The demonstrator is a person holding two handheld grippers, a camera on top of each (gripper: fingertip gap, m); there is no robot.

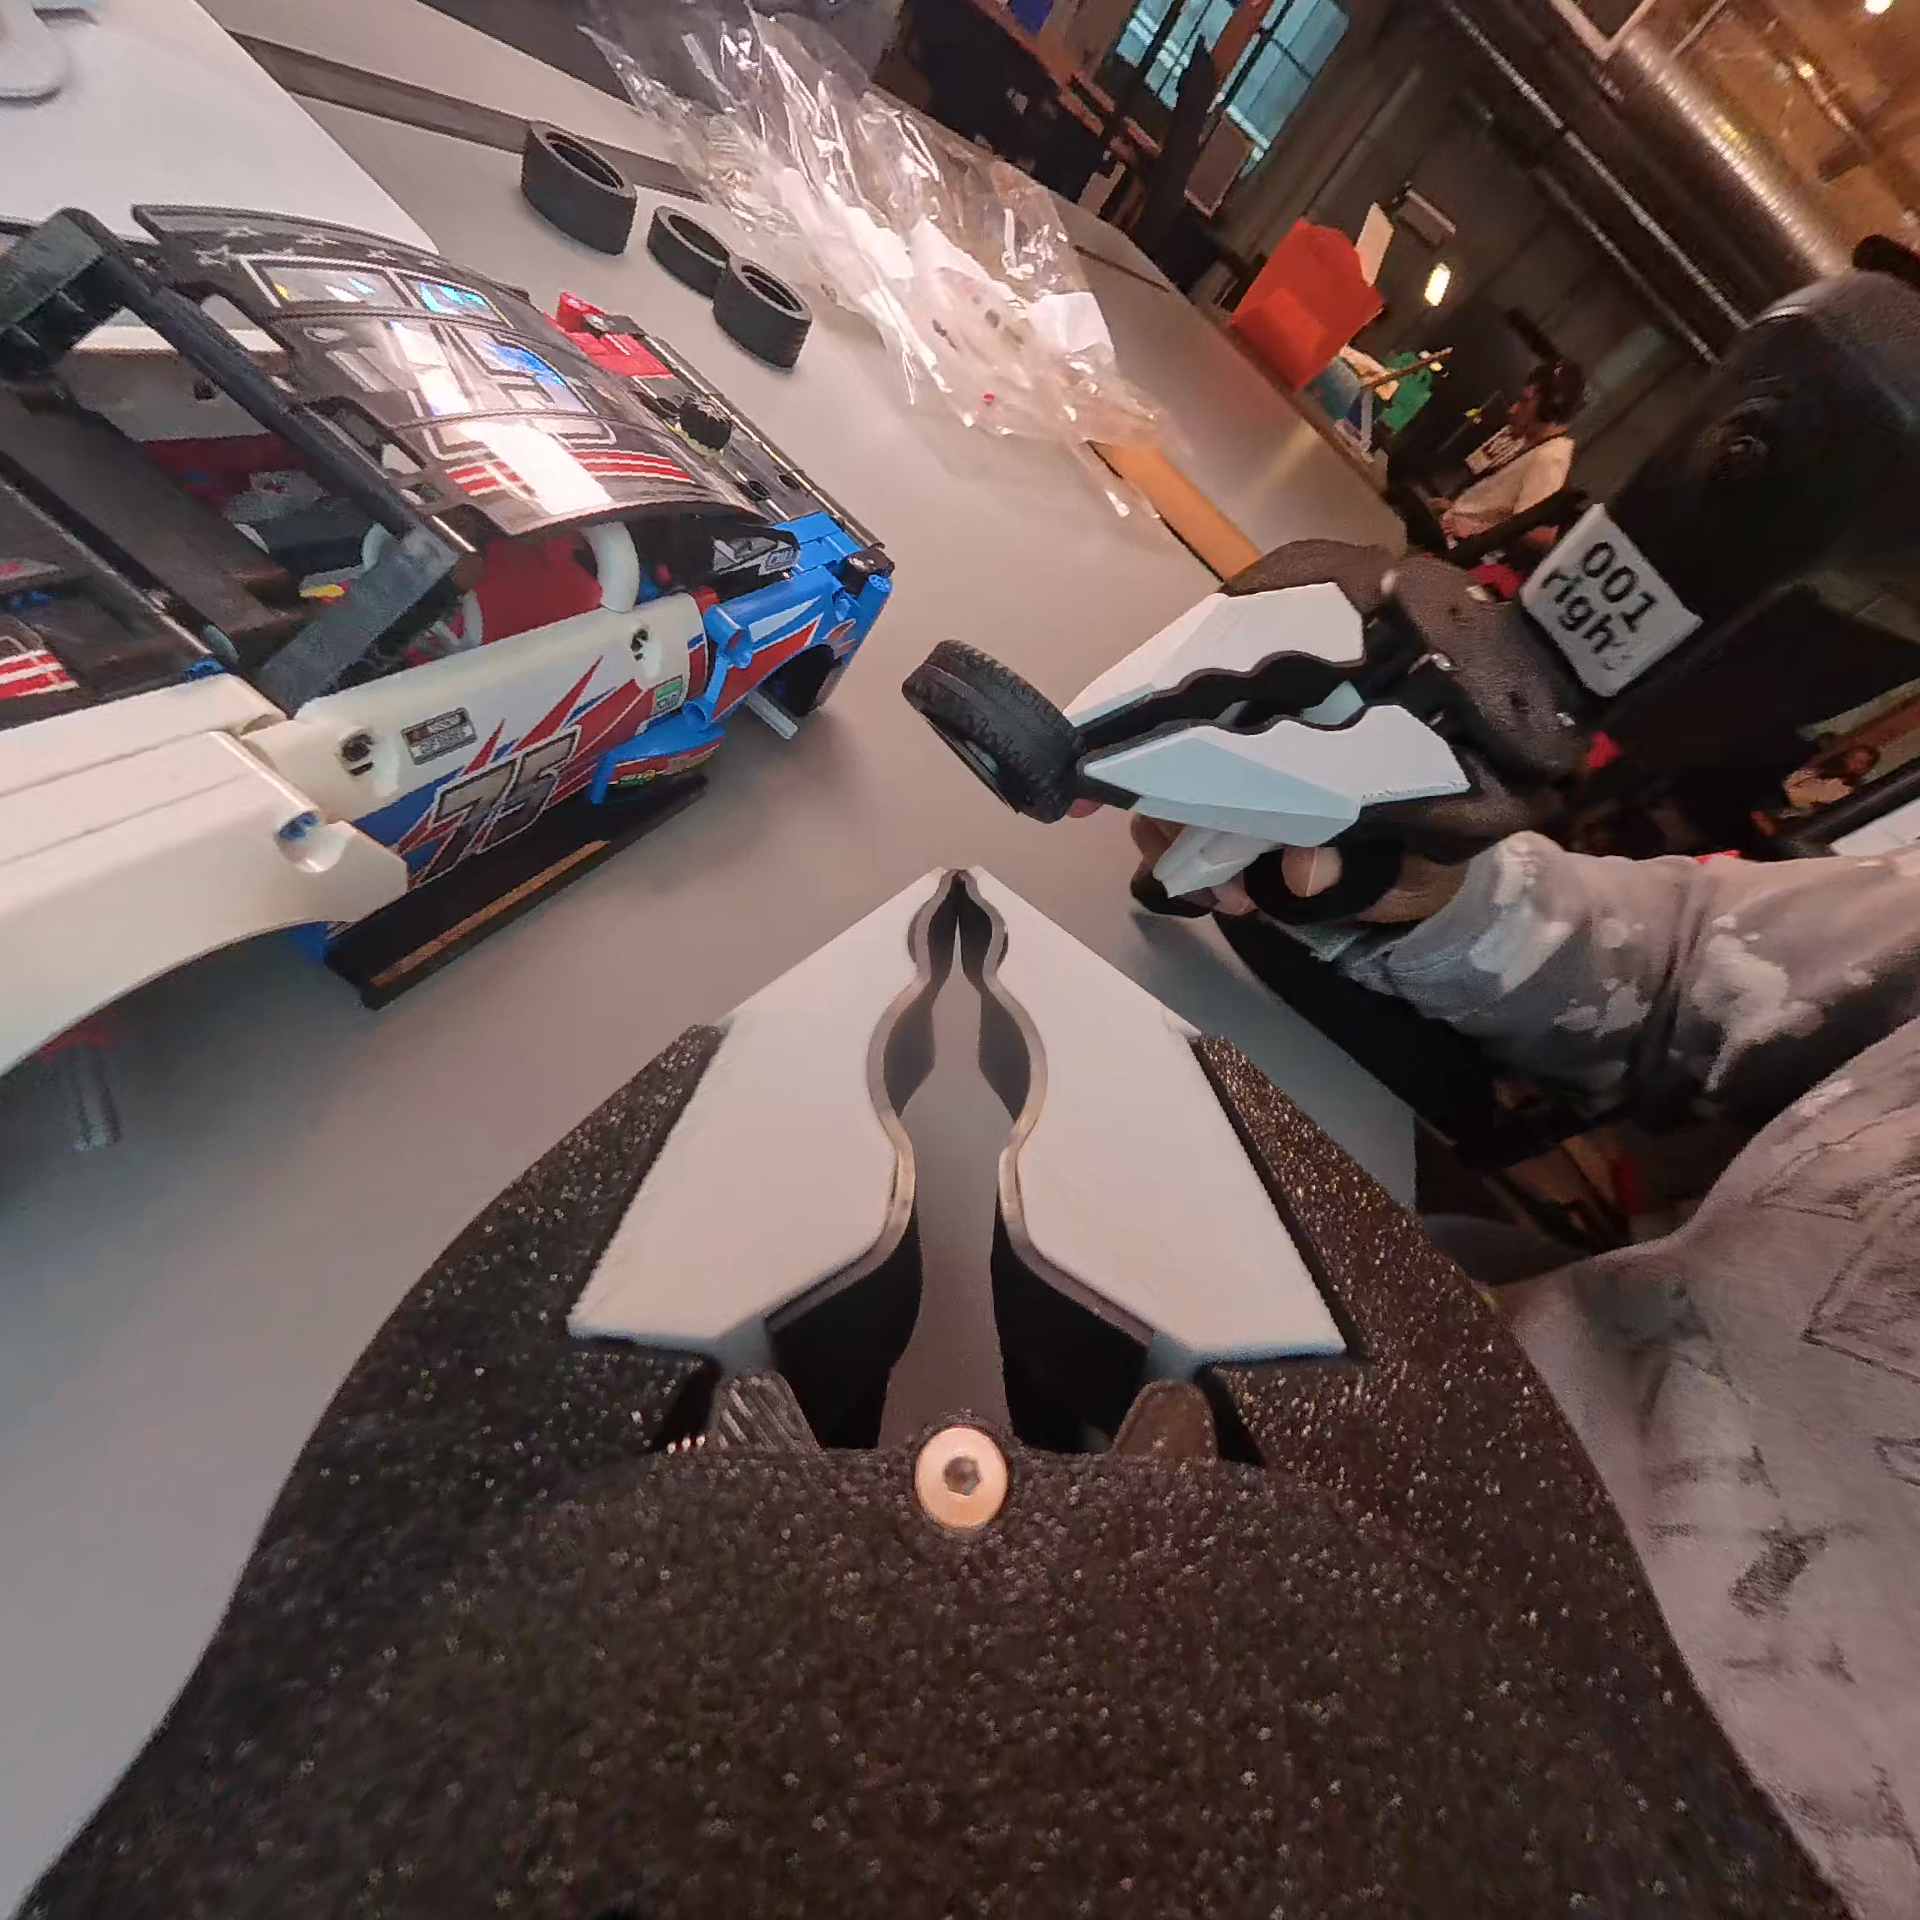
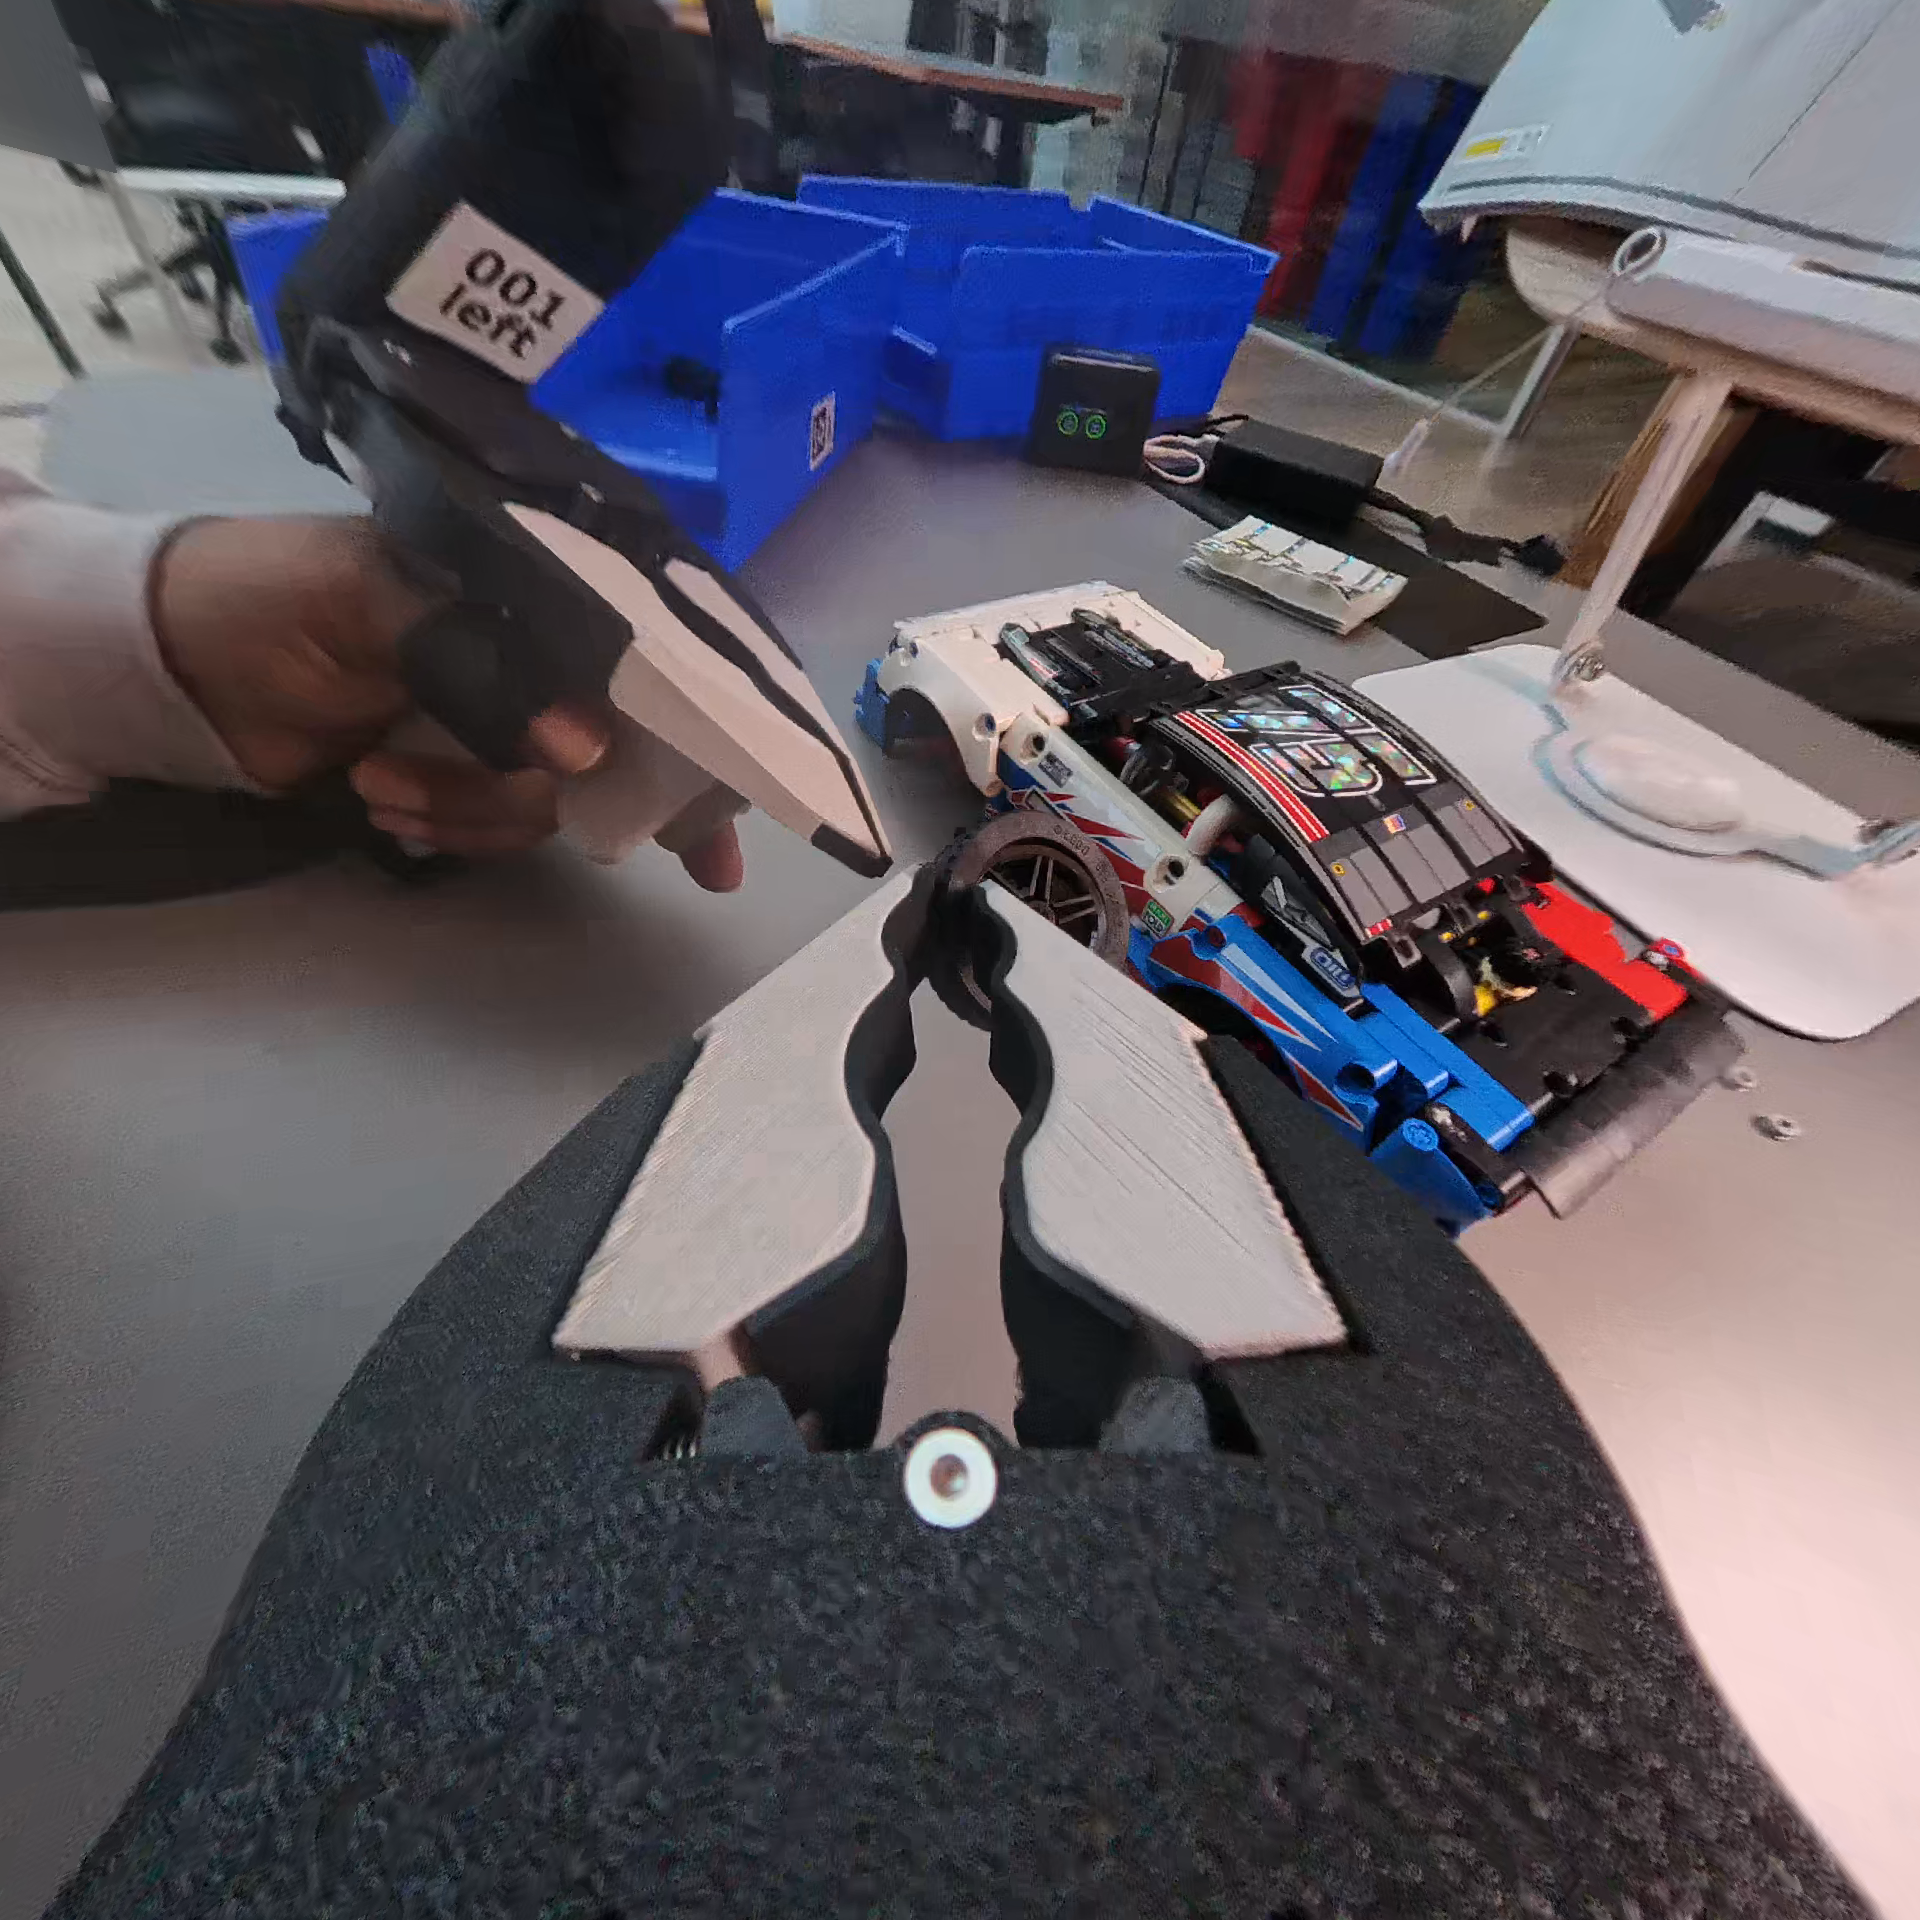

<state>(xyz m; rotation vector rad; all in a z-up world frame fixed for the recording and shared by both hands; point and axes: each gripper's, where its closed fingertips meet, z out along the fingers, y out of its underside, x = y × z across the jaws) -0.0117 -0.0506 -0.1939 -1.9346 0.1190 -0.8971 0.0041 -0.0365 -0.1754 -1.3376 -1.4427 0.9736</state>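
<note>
Gripping a small black rubber-tyred wheel with a dark spoked rim (image 1: 987, 743) (image 2: 1049, 899), our right gripper (image 1: 1070, 758) (image 2: 951, 914) is clenched on it at the very fingertips. The wheel sticks out beyond the tips, held clear of the grey tabletop (image 1: 623, 1091).

The hold looks shallow to us. Only one side of the tyre sits between the pads and the rest hangs free. We judge that soft rubber pinched this far out can twist in the jaws, so a steady wrist matters.

The wheel is near the blue nose of the brick-built race car in white, blue, red and black (image 1: 468, 665) (image 2: 1299, 883), but not touching it. The left wrist view shows a front wheel arch (image 1: 821, 665) with nothing in it and a short grey pin (image 1: 774, 717) poking out low beside it. In the right wrist view the wheel overlaps the car's flank, so we cannot read the gap from there.

Our left gripper (image 1: 958, 883) (image 2: 862, 847) is clenched on nothing, its tips meeting. It hovers just beside the right gripper's tips and above the table.

Three loose black tyres (image 1: 691, 249) lie well apart, beyond the car and next to crumpled clear plastic bags (image 1: 914, 260). Blue plastic bins (image 2: 935, 301) and a white monitor stand base (image 2: 1662, 831) flank the car.
</note>
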